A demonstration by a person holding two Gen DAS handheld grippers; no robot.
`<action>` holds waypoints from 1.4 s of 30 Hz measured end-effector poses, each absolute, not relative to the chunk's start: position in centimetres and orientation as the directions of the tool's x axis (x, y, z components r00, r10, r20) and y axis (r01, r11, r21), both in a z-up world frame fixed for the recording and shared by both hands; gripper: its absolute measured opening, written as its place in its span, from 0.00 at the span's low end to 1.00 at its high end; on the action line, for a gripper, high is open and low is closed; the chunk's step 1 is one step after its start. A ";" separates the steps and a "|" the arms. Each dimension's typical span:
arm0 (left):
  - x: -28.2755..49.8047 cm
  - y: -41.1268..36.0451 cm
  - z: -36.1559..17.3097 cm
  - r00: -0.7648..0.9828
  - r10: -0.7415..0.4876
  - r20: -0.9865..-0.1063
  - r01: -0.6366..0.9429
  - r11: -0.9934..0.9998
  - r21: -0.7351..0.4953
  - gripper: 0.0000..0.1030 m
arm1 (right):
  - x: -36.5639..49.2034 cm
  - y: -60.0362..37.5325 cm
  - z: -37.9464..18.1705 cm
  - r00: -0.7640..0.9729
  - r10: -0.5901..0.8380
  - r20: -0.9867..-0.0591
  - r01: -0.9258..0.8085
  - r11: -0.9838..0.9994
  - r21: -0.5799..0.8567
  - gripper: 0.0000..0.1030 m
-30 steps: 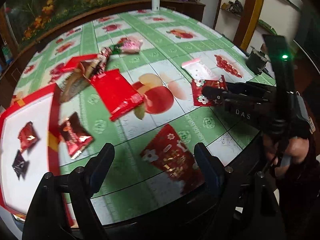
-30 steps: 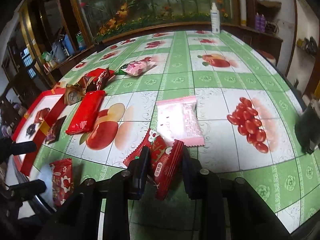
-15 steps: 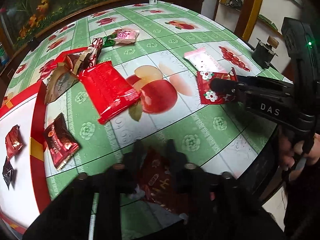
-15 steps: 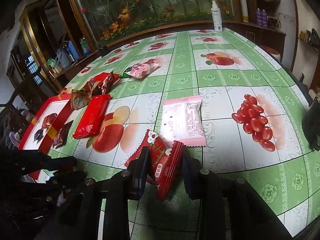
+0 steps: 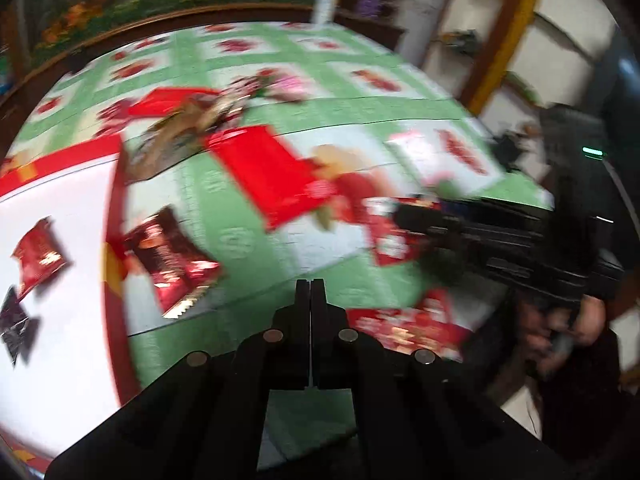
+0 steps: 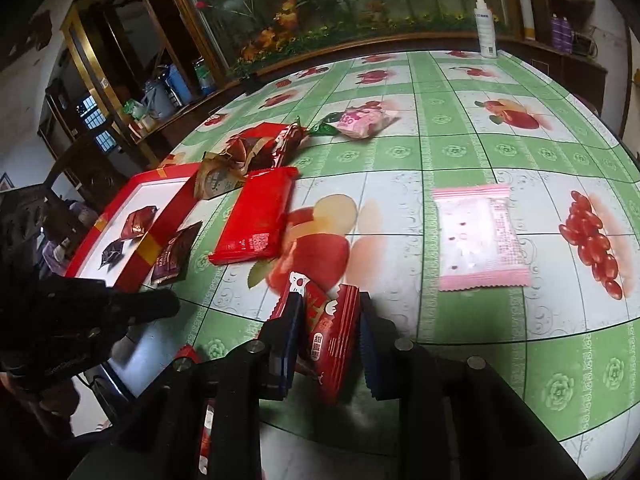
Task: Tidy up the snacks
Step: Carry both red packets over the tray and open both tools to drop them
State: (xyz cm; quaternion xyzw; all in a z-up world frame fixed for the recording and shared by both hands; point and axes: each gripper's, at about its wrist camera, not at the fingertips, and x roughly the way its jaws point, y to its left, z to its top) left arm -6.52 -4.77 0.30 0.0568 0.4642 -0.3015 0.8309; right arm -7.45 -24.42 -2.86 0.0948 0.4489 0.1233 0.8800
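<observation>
Pinched on edge in the right gripper (image 6: 329, 326), jaws just narrowed: a red snack packet (image 6: 332, 334), long axis running away across the table (image 6: 460, 148), lower end hidden. Left gripper (image 5: 311, 294) clamped flat together, empty. Beyond, badly blurred, a red-rimmed tray (image 5: 116, 184).

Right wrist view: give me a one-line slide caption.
Right claw clamps a red snack packet above the fruit-print tablecloth, with a pink packet lying just ahead.
</observation>
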 end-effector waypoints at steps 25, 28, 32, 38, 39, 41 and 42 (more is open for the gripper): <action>-11.2 -11.4 -0.1 0.237 -0.394 -0.888 0.970 0.043 0.239 0.74 | -7.3 -27.4 -3.5 0.574 0.390 -0.720 -0.097 0.906 0.413 0.25; -11.5 -12.2 -0.8 0.235 -0.368 -0.900 0.965 -0.024 0.261 0.74 | -7.3 -27.3 -3.5 0.574 0.389 -0.721 -0.098 0.906 0.412 0.25; -10.3 -12.5 -1.4 0.172 -0.366 -0.915 0.981 -0.017 0.191 0.76 | -7.2 -27.5 -3.6 0.573 0.399 -0.716 -0.093 0.899 0.427 0.25; -9.7 -12.1 -1.4 0.110 -0.429 -0.896 0.993 0.095 0.076 0.35 | -7.2 -27.3 -3.5 0.572 0.389 -0.722 -0.090 0.905 0.416 0.25; -9.7 -11.9 -1.4 0.120 -0.440 -0.890 0.990 0.120 0.074 0.34 | -7.3 -27.2 -3.4 0.573 0.383 -0.724 -0.091 0.908 0.408 0.25; -9.6 -11.2 -1.5 0.135 -0.459 -0.878 0.982 0.177 0.058 0.32 | -7.3 -26.9 -3.4 0.577 0.367 -0.730 -0.091 0.917 0.390 0.25; -9.6 -11.0 -1.4 0.155 -0.460 -0.874 0.974 0.221 0.057 0.31 | -7.3 -26.8 -3.3 0.578 0.360 -0.732 -0.086 0.919 0.384 0.25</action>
